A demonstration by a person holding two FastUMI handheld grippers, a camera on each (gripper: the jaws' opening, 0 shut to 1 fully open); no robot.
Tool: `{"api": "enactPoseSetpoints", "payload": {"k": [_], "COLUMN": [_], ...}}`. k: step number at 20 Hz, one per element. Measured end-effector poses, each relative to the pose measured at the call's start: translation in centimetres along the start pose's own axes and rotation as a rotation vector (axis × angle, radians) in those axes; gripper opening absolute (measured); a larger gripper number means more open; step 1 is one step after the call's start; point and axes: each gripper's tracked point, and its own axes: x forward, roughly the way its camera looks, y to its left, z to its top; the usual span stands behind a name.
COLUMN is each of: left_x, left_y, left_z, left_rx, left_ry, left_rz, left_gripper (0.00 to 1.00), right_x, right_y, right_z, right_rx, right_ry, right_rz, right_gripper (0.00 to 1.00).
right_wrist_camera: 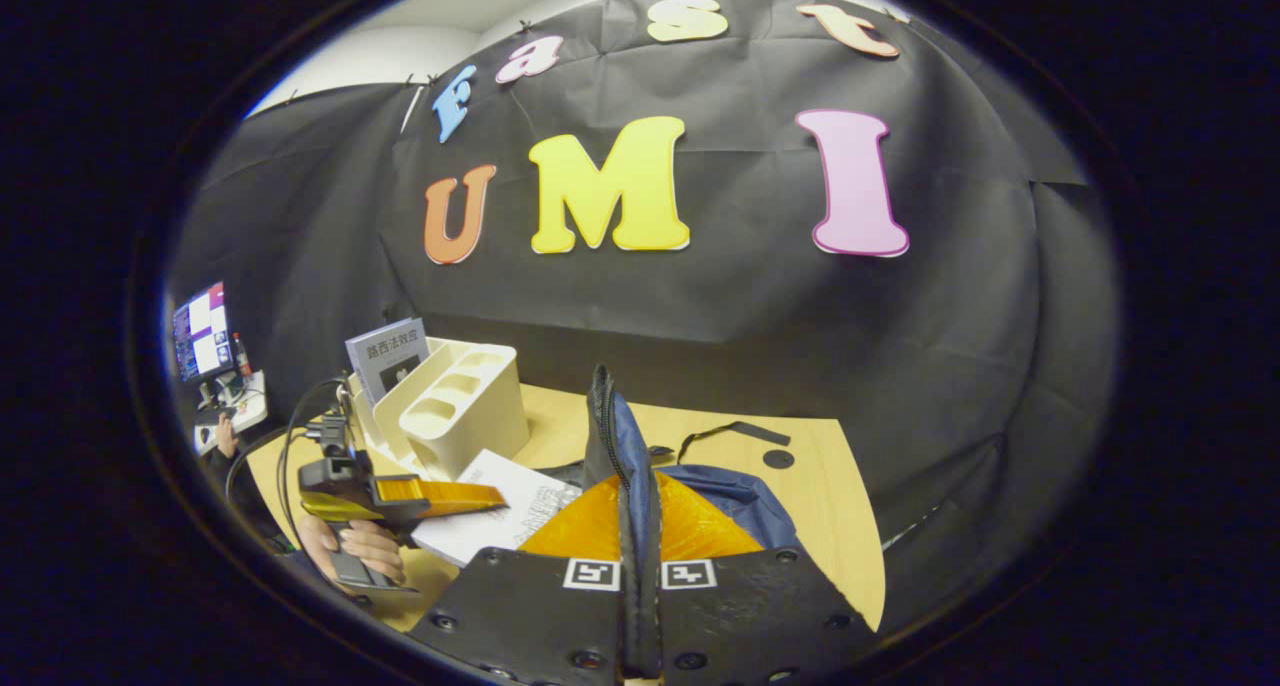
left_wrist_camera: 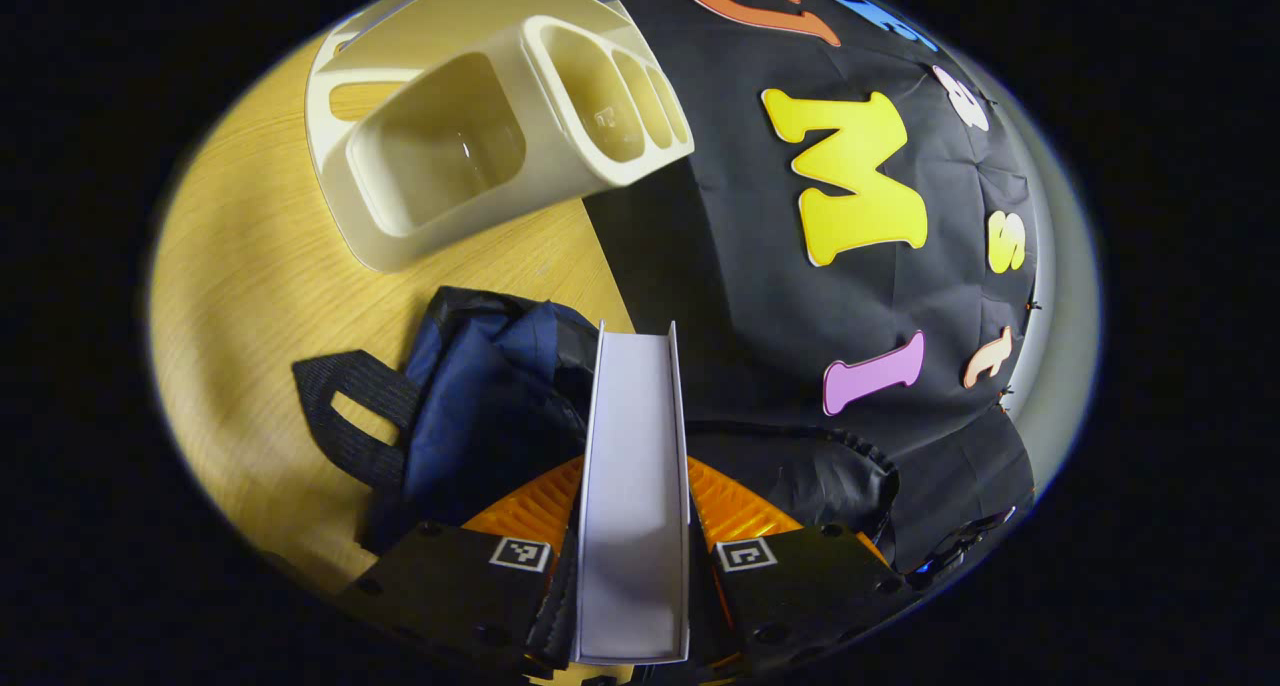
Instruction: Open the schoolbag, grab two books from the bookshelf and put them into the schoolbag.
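The left gripper point(left_wrist_camera: 632, 566) clamps a white book point(left_wrist_camera: 635, 486) edge-on just beside the navy schoolbag point(left_wrist_camera: 480, 396), whose zippered rim point(right_wrist_camera: 622, 446) the right gripper point(right_wrist_camera: 640, 576) pinches upright; slack fabric could block entry.

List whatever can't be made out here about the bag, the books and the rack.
- Bag opening: left gripper view, hidden behind the held book.
- Bag's inside: right gripper view, the right gripper and the pinched bag edge block it.
- Rack book: right gripper view, lower part hidden by the rack.
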Motion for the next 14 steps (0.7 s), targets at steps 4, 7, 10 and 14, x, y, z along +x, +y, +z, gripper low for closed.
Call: {"api": "enactPoseSetpoints", "payload": {"k": [4, 7, 10, 14], "left_x": [3.5, 6.1, 7.2, 7.4], "left_y": [-1.2, -1.1, -0.9, 1.3], "left_z": [-3.3, -5.1, -6.5, -7.4], "left_rx": [0.025, -0.01, -0.032, 0.028], "left_ry": [0.001, 0.013, 0.017, 0.033], "left_rz": [-0.034, -0.048, -0.044, 0.035], "left_gripper": [0.47, 0.46, 0.47, 0.48], "right_x": [0.0, -0.3, -0.5, -0.4], "right_y": [-0.1, -0.1, -0.1, -0.1], "right_z": [-0.1, 0.0, 0.0, -0.7], "right_rx": [0.005, 0.003, 0.01, -0.002], "right_ry": [-0.012, -0.028, -0.031, -0.015], "right_rz": [0.002, 0.002, 0.004, -0.012], "right_gripper": [0.0, 0.0, 0.01, 0.0]}}
